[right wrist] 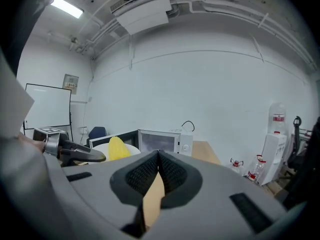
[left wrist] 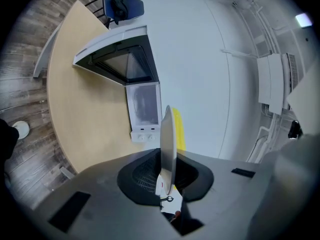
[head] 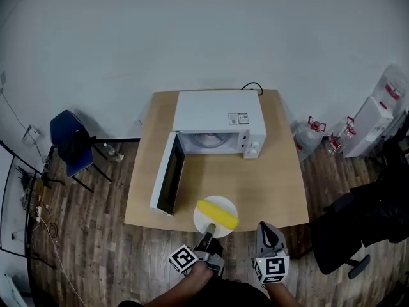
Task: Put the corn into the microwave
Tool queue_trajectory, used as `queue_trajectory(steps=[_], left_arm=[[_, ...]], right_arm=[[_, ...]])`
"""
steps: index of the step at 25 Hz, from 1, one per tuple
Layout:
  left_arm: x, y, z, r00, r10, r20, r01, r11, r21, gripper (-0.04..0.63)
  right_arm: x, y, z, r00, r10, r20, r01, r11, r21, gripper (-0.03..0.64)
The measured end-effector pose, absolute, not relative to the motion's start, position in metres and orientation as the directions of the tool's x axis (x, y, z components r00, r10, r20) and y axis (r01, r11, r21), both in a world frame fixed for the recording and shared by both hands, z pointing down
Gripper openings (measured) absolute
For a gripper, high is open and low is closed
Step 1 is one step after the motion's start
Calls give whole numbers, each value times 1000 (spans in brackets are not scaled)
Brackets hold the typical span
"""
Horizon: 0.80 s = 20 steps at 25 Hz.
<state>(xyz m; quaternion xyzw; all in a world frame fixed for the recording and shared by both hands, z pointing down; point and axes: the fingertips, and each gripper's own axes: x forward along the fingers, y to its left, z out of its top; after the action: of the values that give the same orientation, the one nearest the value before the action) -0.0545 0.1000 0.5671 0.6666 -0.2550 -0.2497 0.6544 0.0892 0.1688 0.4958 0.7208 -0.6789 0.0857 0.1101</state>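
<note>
Head view: my left tongs (head: 209, 231) pinch the plate (head: 225, 204) by its rim; the corn (head: 217, 214) lies crosswise on it, just beyond the tips. Straight ahead, the microwave (head: 217, 117) stands open. My right tongs (head: 268, 233) are pressed together, empty.

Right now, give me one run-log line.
left gripper shut on plate | corn on plate | right gripper shut, empty | microwave door open

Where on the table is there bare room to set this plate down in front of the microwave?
Widest bare patch: table in front of the microwave, between the open door at left and the table's right edge. A narrow strip lies right of the microwave. Crowded: left side, taken by the door, plus the plate at the near edge.
</note>
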Motion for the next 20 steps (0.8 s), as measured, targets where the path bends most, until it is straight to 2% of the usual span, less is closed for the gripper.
queue_trajectory(steps=[6,11,17,20], left_arm=[[-44,56,561,782,-623,-15,14,-6,1000,29],[-37,22,565,816,-577,-18,-19,-57,998,29],[-36,6,582,827,-561,44,-56,-5,998,29],[-32,0,583,822,-568,33,-34,9,999,29]], right_arm=[[85,116,497,81,-955,285,-997,-75,33,60],[86,85,495,111,-952,284,-994,-105,38,60],[82,72,497,101,-948,302,-994,-86,65,60],[91,62,495,105,-948,300,-994,-88,70,60]])
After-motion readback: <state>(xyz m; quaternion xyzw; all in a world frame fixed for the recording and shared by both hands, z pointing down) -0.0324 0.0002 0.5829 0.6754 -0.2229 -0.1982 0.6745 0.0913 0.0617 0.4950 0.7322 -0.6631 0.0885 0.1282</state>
